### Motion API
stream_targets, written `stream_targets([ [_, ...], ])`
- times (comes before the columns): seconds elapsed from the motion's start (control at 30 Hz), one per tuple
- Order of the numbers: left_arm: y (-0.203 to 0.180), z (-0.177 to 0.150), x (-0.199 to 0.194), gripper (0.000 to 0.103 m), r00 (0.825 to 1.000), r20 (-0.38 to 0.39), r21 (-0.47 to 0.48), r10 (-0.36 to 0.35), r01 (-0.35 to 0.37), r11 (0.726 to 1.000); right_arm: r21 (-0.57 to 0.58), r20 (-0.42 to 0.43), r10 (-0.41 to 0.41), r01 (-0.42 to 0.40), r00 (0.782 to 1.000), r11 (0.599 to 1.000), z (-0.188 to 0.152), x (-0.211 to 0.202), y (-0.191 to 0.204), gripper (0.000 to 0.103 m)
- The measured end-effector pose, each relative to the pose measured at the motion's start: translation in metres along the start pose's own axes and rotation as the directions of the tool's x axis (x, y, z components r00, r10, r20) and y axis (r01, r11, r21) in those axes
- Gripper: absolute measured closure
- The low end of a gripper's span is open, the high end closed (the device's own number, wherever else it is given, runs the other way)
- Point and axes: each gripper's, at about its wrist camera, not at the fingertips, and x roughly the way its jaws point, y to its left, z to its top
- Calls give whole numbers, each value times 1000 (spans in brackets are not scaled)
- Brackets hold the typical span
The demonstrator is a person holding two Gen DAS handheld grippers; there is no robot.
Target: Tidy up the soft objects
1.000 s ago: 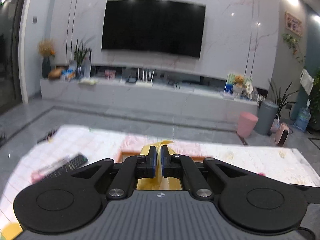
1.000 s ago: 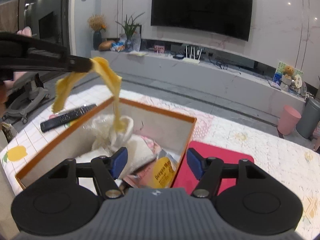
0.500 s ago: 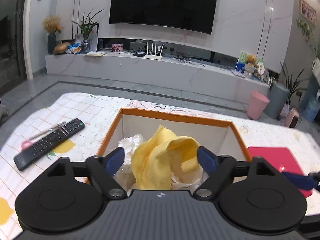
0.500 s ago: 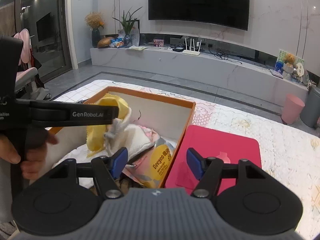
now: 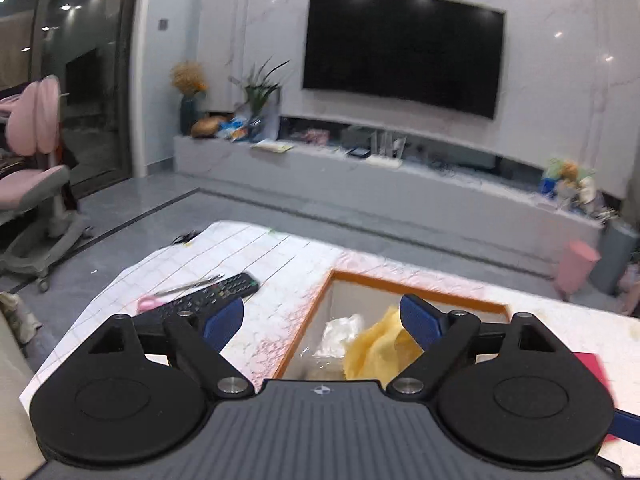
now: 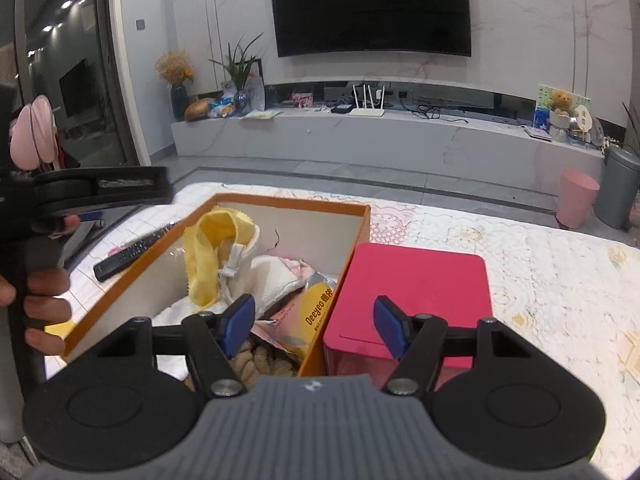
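Note:
An orange-rimmed open box (image 6: pixel 280 202) stands on the table and holds several soft items. A yellow cloth (image 6: pixel 208 248) lies on top of a white drawstring pouch (image 6: pixel 256 276), beside a yellow "Deeyeo" packet (image 6: pixel 316 308). The cloth also shows in the left wrist view (image 5: pixel 376 350) inside the box (image 5: pixel 416 286). My left gripper (image 5: pixel 322 322) is open and empty, over the box's left edge. My right gripper (image 6: pixel 314 324) is open and empty, above the box's near right corner.
A red lid (image 6: pixel 416 288) lies right of the box. A black remote (image 5: pixel 200 304) and pink-handled scissors (image 5: pixel 152 302) lie on the table left of the box. The left gripper's body (image 6: pixel 92 196) and the holding hand sit at the left of the right wrist view.
My left gripper opened and let the yellow cloth drop into the box, then pulled back up and to the left. The right gripper stayed open, almost still.

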Motion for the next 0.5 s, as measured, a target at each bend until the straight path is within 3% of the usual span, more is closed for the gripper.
stream_targets([
  [0.2, 9, -4, -55, 0, 993, -13, -2, -118, 118, 993, 16, 52, 36, -37, 998, 999, -4, -44, 10, 27],
  [0.33, 10, -23, -90, 0, 972, -51, 1, -229, 229, 973, 16, 60, 34, -35, 998, 999, -17, -75, 24, 21],
  [0.5, 8, -61, -118, 0, 961, -61, -4, -270, 270, 963, -43, 87, -7, 10, 996, 999, -51, -110, 45, 14],
])
